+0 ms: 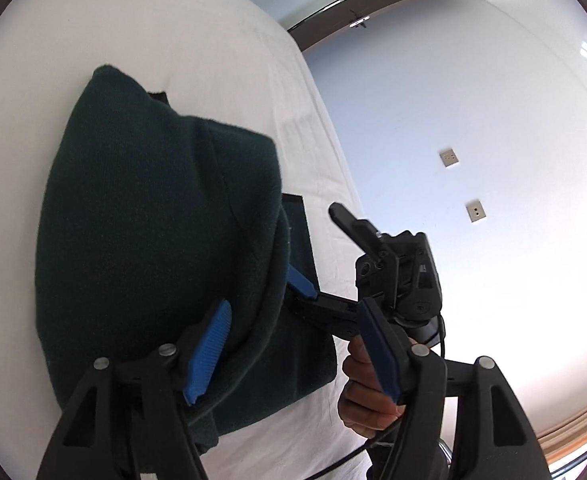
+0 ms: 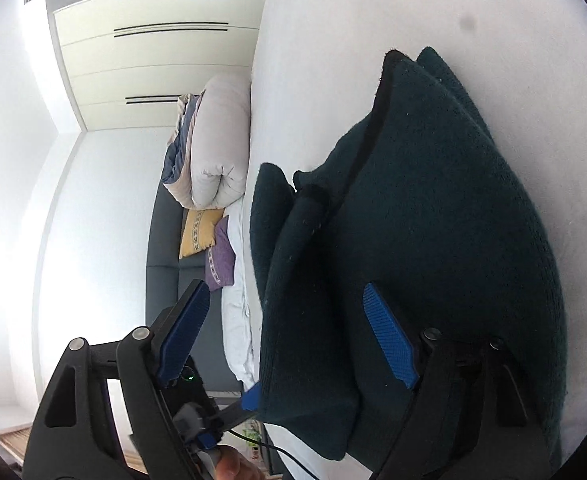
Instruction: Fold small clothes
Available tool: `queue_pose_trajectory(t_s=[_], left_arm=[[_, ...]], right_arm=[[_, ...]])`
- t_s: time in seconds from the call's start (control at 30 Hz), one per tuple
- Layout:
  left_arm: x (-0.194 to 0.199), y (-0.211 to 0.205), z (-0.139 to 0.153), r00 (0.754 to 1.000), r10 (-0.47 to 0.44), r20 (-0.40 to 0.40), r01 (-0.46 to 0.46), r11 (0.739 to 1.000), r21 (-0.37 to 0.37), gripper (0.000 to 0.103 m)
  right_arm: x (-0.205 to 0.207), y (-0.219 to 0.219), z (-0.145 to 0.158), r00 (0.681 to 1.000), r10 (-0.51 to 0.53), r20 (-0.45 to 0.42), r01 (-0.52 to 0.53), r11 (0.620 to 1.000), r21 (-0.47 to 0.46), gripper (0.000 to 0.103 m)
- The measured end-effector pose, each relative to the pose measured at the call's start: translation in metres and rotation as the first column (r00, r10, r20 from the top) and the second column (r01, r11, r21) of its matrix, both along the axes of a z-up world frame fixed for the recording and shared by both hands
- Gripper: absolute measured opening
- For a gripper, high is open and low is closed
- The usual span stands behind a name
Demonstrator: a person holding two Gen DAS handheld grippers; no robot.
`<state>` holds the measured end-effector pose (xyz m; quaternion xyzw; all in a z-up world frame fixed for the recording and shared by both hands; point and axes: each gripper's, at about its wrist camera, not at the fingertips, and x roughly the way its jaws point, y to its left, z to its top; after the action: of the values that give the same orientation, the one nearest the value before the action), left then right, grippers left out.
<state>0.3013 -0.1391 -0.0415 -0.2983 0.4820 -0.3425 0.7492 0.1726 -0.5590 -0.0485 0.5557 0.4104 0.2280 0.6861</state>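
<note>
Rolled duvet [image 2: 217, 140], yellow cushion [image 2: 198, 232], purple cushion [image 2: 220, 258], wall sockets [image 1: 449, 158].

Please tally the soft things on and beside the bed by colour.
Dark green garment: 1
Yellow cushion: 1
Purple cushion: 1
Pale rolled duvet: 1
Total: 4

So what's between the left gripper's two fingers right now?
In the left wrist view, the folded edge of the green sweater lies between the open left gripper's fingers, white bed beneath.
</note>
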Motion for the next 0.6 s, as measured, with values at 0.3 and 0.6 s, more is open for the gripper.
queue_pose_trajectory(t_s=[0.3,0.6], left_arm=[[-0.014,0.036,-0.008,0.999,0.029,-0.038,-0.032,0.996,-0.078,0.078],[-0.035,0.045,-0.038,0.998,0.026,-0.057,-0.028,0.999,-0.040,0.078]], right_arm=[[0.009,0.041,0.015,0.991,0.118,-0.059,-0.128,0.973,-0.190,0.079],[0.010,0.084,0.029,0.971,0.190,-0.145,-0.236,0.857,-0.457,0.048]])
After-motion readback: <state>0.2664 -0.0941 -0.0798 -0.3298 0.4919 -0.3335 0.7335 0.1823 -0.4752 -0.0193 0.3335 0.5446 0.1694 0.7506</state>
